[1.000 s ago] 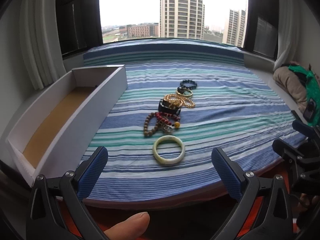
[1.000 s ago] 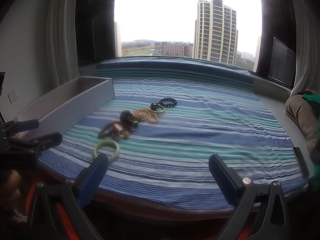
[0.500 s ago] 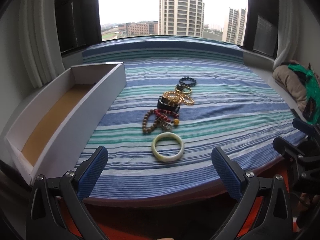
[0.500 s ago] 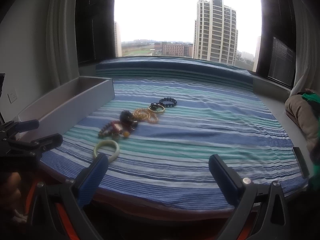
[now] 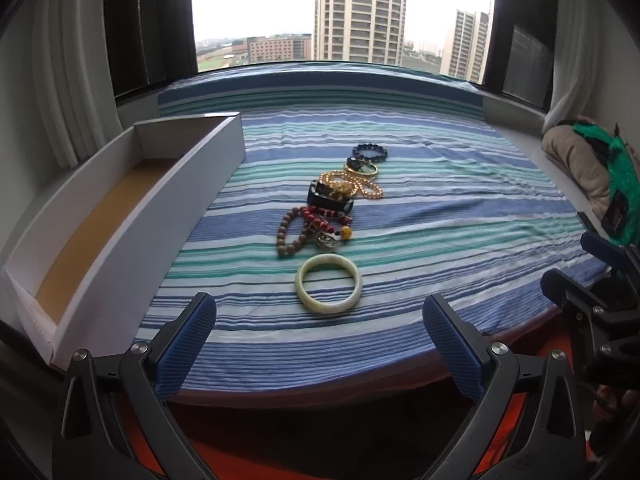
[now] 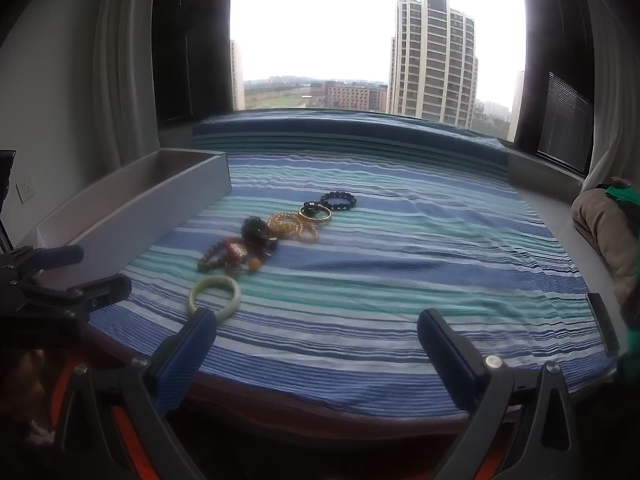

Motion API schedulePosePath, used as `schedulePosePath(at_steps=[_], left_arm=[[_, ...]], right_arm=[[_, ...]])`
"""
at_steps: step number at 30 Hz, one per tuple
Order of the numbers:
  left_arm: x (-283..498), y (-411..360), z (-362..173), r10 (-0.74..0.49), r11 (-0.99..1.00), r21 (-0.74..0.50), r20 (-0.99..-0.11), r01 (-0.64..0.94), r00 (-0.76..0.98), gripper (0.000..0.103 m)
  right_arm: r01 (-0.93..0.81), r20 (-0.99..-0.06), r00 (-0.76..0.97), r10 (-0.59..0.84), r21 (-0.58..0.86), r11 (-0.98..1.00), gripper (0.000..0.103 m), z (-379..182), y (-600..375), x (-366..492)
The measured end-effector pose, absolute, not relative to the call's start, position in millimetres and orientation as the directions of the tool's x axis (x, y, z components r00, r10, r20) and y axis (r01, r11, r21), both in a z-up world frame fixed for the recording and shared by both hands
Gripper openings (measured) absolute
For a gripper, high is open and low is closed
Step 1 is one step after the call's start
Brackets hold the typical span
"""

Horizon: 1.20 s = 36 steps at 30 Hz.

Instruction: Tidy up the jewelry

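Note:
A row of jewelry lies on the striped cloth [image 5: 440, 216]: a pale green bangle [image 5: 329, 289] nearest me, then brown and red bead bracelets [image 5: 308, 228], a black band [image 5: 330, 199], gold chains [image 5: 352, 184], a gold ring bangle [image 5: 362, 168] and a dark bead bracelet [image 5: 370, 153]. My left gripper [image 5: 320, 336] stands open just short of the bangle, holding nothing. In the right wrist view the same bangle [image 6: 215, 293] sits by the left fingertip of my right gripper [image 6: 316, 344], which is also open and holds nothing.
A long white box [image 5: 132, 216] with a tan floor lies open along the cloth's left edge. A beige and green bundle of fabric [image 5: 592, 172] rests at the far right. A window and curtains stand behind the bed. Each gripper shows at the edge of the other's view.
The left gripper has edged forward and tilted down, so the jewelry sits a little higher in its view. A fingertip seen at the bottom one second ago is gone. The right gripper barely moved.

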<state>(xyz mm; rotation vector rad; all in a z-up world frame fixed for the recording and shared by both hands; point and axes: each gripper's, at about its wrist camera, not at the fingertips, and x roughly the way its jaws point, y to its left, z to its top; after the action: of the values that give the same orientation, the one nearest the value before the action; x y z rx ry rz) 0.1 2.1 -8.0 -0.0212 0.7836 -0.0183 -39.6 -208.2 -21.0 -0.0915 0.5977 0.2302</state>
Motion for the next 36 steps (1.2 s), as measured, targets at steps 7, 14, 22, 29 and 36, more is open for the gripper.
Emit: schedulePosePath(at_steps=[7, 14, 22, 29, 36], left_arm=[[2.8, -0.5, -13.6, -0.029, 1.0, -0.026, -0.722, 0.015, 0.691, 0.103], [2.1, -3.2, -13.9, -0.033, 0.999, -0.024, -0.722, 0.022, 0.691, 0.103], [2.6, -5.9, -15.8, -0.033, 0.999, -0.021, -0.728, 0.026, 0.685, 0.103], [2.2, -6.4, -14.8, -0.039, 0.999, -0.026, -0.724, 0.03, 0.689, 0.103], [2.2, -7.0, -15.7, -0.044, 0.999, -0.026, -0.727, 0.037, 0.685, 0.103]], right_arm=[[-0.246, -0.573, 0.797, 0.193, -0.016, 0.969, 0.102, -22.8, -206.2, -39.4], [-0.246, -0.574, 0.796, 0.193, -0.014, 0.969, 0.102, -23.5, -205.4, -39.7], [-0.247, -0.575, 0.794, 0.196, -0.012, 0.969, 0.102, -24.7, -204.7, -40.8], [-0.248, -0.571, 0.797, 0.197, -0.013, 0.969, 0.102, -24.7, -204.5, -40.1], [-0.252, -0.575, 0.794, 0.198, -0.014, 0.968, 0.102, -24.2, -203.8, -38.7]])
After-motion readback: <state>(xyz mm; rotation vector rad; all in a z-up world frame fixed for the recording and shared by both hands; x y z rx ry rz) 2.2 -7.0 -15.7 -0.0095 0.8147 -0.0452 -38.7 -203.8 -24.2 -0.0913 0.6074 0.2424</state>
